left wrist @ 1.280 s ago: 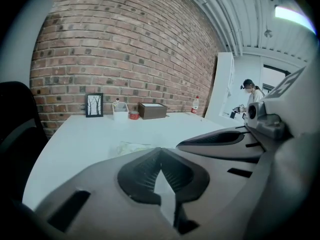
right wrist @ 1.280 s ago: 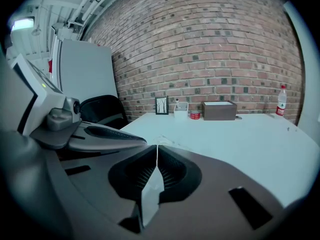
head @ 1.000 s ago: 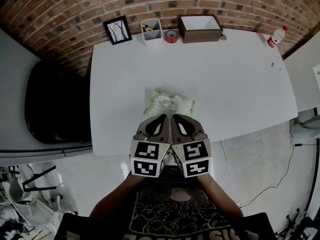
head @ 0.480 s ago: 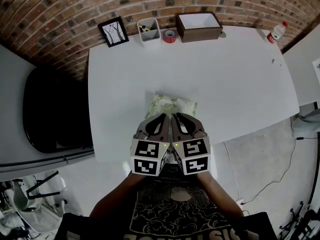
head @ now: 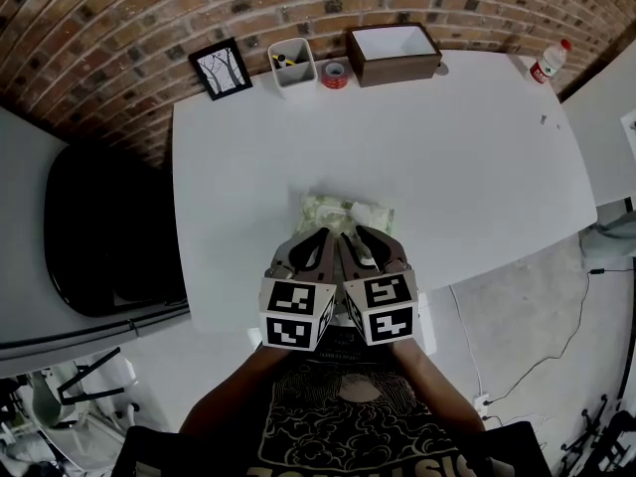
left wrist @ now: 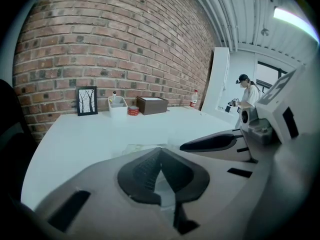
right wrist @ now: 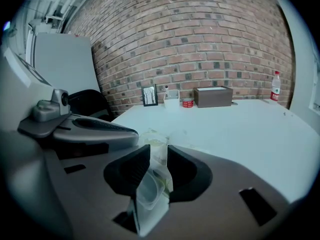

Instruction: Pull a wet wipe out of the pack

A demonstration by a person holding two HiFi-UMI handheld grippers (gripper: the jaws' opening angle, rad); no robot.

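In the head view, the near part of the wet wipe pack (head: 344,210) is covered by the two tools, so only its far part is seen on the white surface (head: 457,157). The left hand-held gripper (head: 311,249) and the right hand-held gripper (head: 369,248) are held side by side, touching each other, over that near part. How their jaws stand cannot be read from above.

In the left gripper view, the jaws of the left hand-held gripper (left wrist: 160,155) are seen pressed together at the tips, and nothing is made out clamped between them. Most of the pack is hidden behind the jaws. Only a pale, blurred strip of it (left wrist: 142,147) shows just beyond them.

In the right gripper view, the jaws of the right hand-held gripper (right wrist: 159,156) are closed on a translucent flap (right wrist: 149,190). The flap runs down between the pads, and an oval outline is seen in it. Where the flap joins the pack is hidden by the jaws. The pale green top of the pack (right wrist: 151,137) is seen directly beyond the tips, close and out of focus
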